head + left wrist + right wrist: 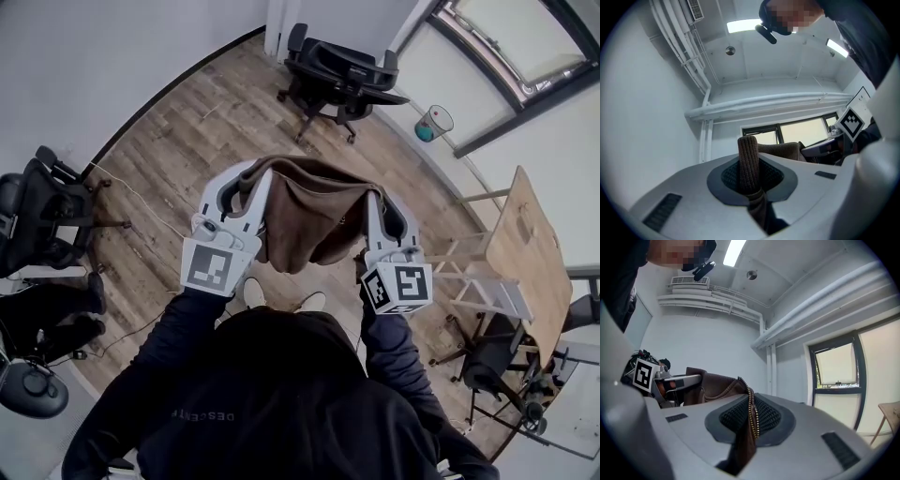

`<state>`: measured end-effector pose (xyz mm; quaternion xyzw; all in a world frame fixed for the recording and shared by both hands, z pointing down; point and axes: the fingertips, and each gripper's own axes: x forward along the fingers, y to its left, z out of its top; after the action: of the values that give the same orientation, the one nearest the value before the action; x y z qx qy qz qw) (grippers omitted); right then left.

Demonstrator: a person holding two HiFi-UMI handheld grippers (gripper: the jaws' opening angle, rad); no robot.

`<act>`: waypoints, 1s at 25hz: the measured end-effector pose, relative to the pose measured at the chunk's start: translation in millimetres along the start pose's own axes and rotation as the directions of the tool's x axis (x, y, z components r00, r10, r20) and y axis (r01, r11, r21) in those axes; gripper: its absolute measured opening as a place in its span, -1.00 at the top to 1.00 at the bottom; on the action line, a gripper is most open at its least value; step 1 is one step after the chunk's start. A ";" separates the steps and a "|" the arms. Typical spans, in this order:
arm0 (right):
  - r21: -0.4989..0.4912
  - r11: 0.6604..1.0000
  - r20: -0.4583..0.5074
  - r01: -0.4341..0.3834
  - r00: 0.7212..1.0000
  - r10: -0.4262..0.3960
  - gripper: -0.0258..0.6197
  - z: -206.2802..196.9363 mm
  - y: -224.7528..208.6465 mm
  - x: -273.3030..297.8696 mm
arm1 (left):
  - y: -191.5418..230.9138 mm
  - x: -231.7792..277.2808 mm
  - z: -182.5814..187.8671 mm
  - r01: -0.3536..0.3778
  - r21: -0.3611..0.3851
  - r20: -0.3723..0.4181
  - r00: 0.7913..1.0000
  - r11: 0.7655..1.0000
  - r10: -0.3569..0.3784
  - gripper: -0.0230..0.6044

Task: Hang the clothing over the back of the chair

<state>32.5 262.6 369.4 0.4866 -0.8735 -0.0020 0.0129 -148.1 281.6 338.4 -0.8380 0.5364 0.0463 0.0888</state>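
Brown clothing [309,220]: held in the air before the person's chest, above the wood floor [187,122], touching no chair. Its top edge is stretched between both claws, so the long axis runs left to right; the bulk sags downward between them. The left claw [750,168] is pinched on a ribbed edge, the right claw [749,425] on the zip edge. Two-point hold likely keeps it spread for draping. The black office chair [342,70] stands well ahead, its back not yet covered.
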 end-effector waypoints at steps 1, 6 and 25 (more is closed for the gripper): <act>-0.002 1.000 0.003 0.007 1.000 -0.007 0.78 0.7 3.6 0.0 | 2.6 -2.0 0.6 0.008 0.000 0.004 1.000 1.000 -0.008 0.77; 0.000 0.998 0.011 0.058 0.998 -0.058 0.78 4.5 12.9 1.8 | 13.5 -3.9 3.7 0.052 0.007 0.019 0.998 0.999 -0.052 0.77; 0.006 1.000 0.024 0.022 0.999 -0.022 0.78 8.0 -46.5 60.9 | 27.7 78.7 -3.6 0.032 0.031 0.033 0.999 0.999 -0.033 0.77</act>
<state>39.8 186.2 361.9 0.4961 -0.8682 -0.0054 0.0008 -140.2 199.4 325.6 -0.8444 0.5216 0.0508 0.1113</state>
